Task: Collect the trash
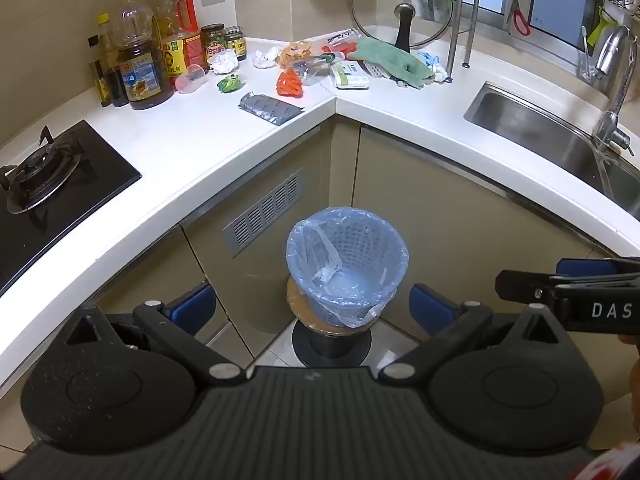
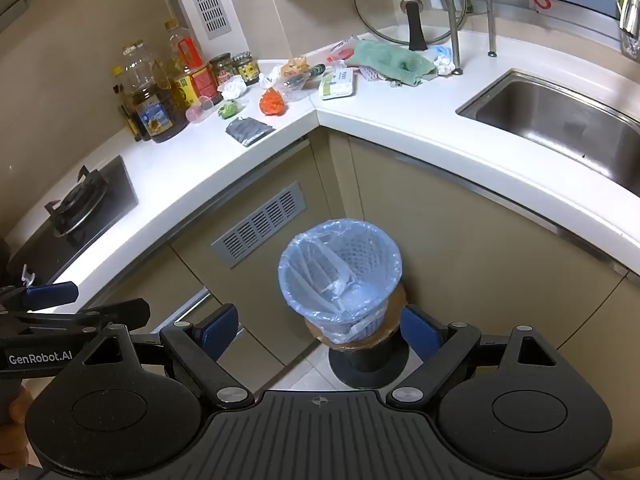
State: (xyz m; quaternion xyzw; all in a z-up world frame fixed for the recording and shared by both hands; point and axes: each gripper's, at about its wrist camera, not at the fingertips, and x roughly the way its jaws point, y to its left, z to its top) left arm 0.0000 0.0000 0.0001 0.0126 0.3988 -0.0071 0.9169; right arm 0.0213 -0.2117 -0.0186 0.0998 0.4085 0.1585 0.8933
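A blue basket bin (image 1: 347,268) (image 2: 340,276) lined with a clear bag stands on a round stool in the corner below the counter. Trash lies in the counter corner: crumpled white paper (image 1: 223,61) (image 2: 233,88), an orange wrapper (image 1: 289,84) (image 2: 272,103), a green wrapper (image 1: 230,83) (image 2: 228,110), a dark grey packet (image 1: 270,108) (image 2: 249,129). My left gripper (image 1: 312,312) hangs open over the bin with nothing between its fingers. Beside it on the right, my right gripper (image 2: 316,330) is also open and holds nothing.
Oil bottles (image 1: 138,68) and jars stand at the back left. A gas hob (image 1: 44,184) is on the left, a steel sink (image 1: 548,140) with tap on the right. A green cloth (image 1: 392,60), a glass lid (image 1: 402,6) and a white box (image 1: 350,76) sit near the corner.
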